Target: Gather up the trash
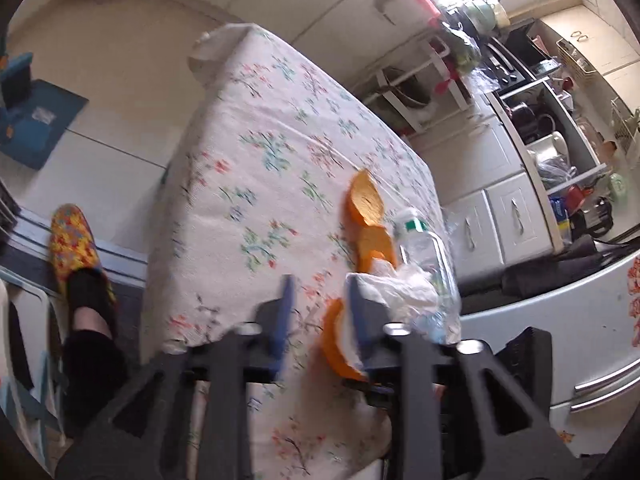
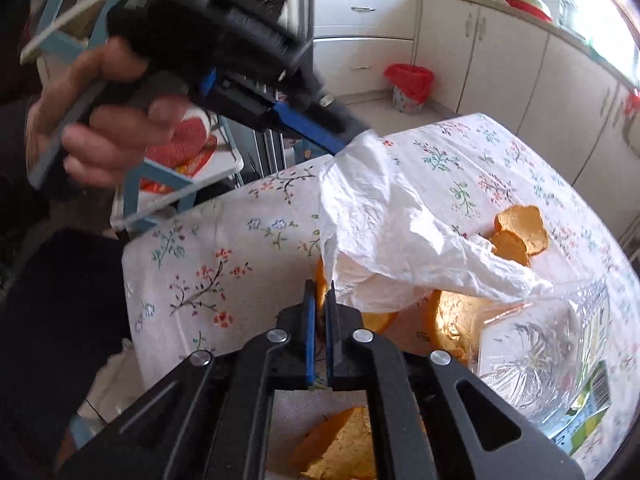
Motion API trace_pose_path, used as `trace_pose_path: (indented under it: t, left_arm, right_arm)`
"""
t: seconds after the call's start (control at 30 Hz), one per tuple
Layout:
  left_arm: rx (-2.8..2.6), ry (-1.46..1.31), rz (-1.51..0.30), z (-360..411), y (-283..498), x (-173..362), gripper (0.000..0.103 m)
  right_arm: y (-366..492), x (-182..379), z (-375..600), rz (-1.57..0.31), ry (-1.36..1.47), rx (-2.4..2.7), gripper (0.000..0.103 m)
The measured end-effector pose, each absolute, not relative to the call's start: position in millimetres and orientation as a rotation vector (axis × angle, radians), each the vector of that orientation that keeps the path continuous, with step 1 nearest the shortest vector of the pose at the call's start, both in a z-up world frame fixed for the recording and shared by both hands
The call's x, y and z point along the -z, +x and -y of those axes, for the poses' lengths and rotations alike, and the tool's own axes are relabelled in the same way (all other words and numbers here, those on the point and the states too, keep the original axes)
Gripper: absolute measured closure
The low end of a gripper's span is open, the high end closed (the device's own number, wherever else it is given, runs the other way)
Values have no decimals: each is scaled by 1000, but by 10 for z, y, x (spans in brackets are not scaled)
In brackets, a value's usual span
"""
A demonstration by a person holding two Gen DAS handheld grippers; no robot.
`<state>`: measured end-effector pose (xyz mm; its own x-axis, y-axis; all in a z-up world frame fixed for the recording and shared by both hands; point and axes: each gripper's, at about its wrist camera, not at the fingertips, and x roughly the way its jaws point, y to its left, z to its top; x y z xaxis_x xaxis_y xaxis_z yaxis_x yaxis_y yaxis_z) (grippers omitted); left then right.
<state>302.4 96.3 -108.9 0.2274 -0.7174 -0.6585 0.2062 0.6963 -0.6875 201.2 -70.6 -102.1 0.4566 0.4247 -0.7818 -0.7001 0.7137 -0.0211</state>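
A white plastic bag [image 2: 384,216] hangs over the flowered tablecloth [image 2: 208,256]. Its top touches one blue finger [image 2: 316,130] of my left gripper [image 1: 319,308], whose jaws stand apart over bare cloth; in the left wrist view the bag [image 1: 400,292] lies against the outer side of the right finger. My right gripper [image 2: 319,300] is shut at the bag's lower mouth, where an orange peel [image 2: 320,278] shows in the narrow gap between its pads. More peels [image 2: 520,232] [image 2: 340,448] [image 1: 364,200] and a crushed clear bottle [image 2: 552,344] [image 1: 428,264] lie on the table.
A small bin with a red liner [image 2: 410,84] stands on the floor by the white cabinets [image 2: 492,60]. A blue stool [image 2: 160,188] holds packets beside the table. A person's foot in a patterned slipper [image 1: 76,248] is at the table's left edge. Cluttered shelves [image 1: 552,152] stand beyond.
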Motion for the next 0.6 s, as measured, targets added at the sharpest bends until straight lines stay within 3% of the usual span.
trace_pose_path:
  t: [0.23, 0.4, 0.57, 0.6]
  left_arm:
    - [652, -283, -1170, -579, 2914, 997, 48]
    - [683, -209, -1106, -511, 2813, 791, 36]
    - [612, -11, -1106, -306, 2784, 849, 38]
    - [599, 2, -1102, -288, 2790, 875, 52]
  right_arm:
    - [1942, 1078, 615, -803, -491, -708, 99]
    - [1975, 1080, 682, -803, -481, -708, 99]
    - [1948, 1046, 689, -795, -487, -708, 98]
    - [1939, 1047, 680, -795, -493, -709, 98]
